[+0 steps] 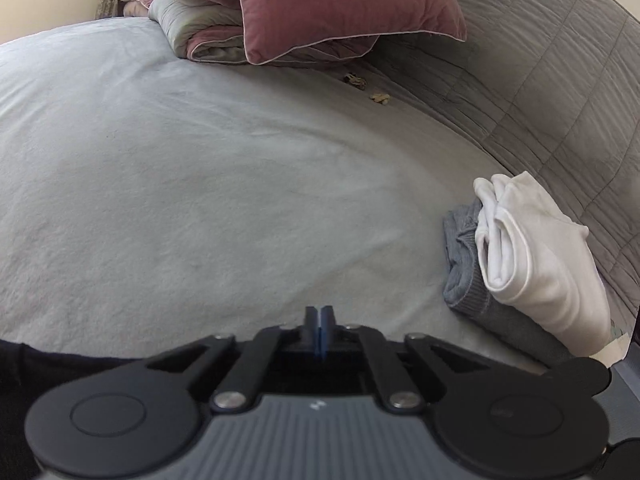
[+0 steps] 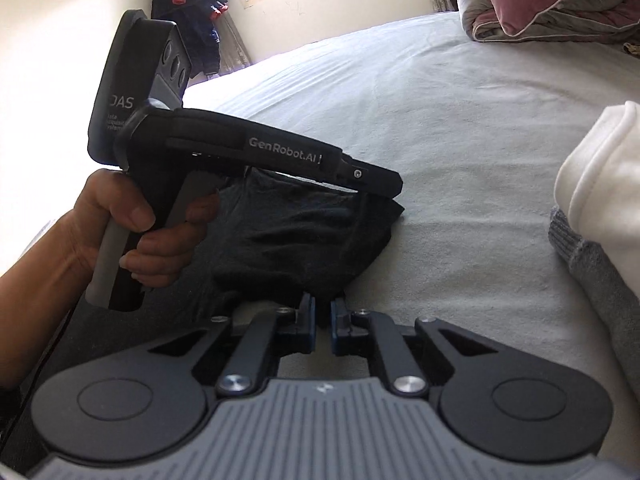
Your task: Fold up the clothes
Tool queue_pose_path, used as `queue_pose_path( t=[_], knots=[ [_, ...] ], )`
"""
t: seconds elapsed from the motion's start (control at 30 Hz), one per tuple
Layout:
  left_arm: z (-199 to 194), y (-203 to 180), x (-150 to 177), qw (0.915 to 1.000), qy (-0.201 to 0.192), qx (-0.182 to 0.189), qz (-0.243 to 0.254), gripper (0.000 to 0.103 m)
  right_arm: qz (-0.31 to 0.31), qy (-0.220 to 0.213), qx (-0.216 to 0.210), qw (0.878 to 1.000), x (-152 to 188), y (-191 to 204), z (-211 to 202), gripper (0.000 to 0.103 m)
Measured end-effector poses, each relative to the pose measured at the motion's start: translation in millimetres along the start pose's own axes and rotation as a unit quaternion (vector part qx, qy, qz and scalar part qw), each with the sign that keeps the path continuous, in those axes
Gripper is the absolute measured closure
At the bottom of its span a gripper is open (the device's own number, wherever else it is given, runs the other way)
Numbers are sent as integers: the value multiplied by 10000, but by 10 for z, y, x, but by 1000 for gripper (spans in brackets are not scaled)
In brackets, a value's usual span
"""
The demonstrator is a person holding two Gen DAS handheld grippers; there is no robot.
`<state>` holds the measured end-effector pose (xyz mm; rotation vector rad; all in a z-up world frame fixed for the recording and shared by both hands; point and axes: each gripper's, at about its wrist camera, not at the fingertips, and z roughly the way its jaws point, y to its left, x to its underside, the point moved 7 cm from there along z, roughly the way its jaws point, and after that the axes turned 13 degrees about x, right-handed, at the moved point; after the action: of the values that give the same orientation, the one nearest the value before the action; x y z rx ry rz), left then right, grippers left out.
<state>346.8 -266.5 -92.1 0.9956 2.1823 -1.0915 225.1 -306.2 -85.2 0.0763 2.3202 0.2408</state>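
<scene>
In the left wrist view, the left claw [image 1: 320, 316] is pressed shut on nothing over the bed [image 1: 200, 184] — a folded white garment [image 1: 536, 256] already rests on a folded grey one [image 1: 468, 280]. In the right wrist view, the right claw [image 2: 323, 312] pinches the dark garment [image 2: 304, 240] — still crumpled, so folding it remains.

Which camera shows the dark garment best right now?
The right wrist view: the dark garment lies bunched on the bed between the left gripper and right gripper. The left wrist view shows only a dark strip at its lower left edge, probably that garment.
</scene>
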Motion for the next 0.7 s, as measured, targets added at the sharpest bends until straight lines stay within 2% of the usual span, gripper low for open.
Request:
queue_pose_path(
  t=[0.07, 0.17, 0.27, 0.37, 0.43, 0.5, 0.57, 0.6, 0.63, 0.7],
  knots=[
    [-70, -16, -30, 9989, -423, -130, 125, 102, 136, -137, 55, 9998, -71, -33, -110, 96],
    [-150, 6, -79, 9937, -1118, -97, 57, 102, 225, -191, 98, 9995, -118, -77, -219, 96],
    [-39, 93, -48, 9930, -1157, -254, -28, 102, 273, -17, 439, 9987, -100, -157, -203, 99],
    [96, 202, 36, 9942, -989, -404, -124, 102, 395, 146, 606, 9973, -68, -224, -119, 97],
    [56, 220, 16, 9931, -1083, -397, -235, 101, 464, 141, 650, 9967, -72, -250, -110, 86],
    [14, 222, -3, 9921, -1131, -454, -284, 101, 420, 6, 542, 9976, -78, -217, -170, 86],
    [-35, 211, -11, 9918, -1160, -445, -311, 98, 276, -96, 448, 9986, -68, -153, -197, 77],
    [-74, 200, -14, 9913, -1203, -428, -323, 95, 188, -102, 442, 9988, -59, -117, -188, 64],
    [-123, 185, -16, 9906, -1264, -402, -335, 89, 106, -88, 440, 9989, -65, -87, -148, 59],
    [-243, 169, -30, 9886, -1411, -352, -392, 78, 86, -44, 419, 9991, -57, -35, -53, 59]
  ],
)
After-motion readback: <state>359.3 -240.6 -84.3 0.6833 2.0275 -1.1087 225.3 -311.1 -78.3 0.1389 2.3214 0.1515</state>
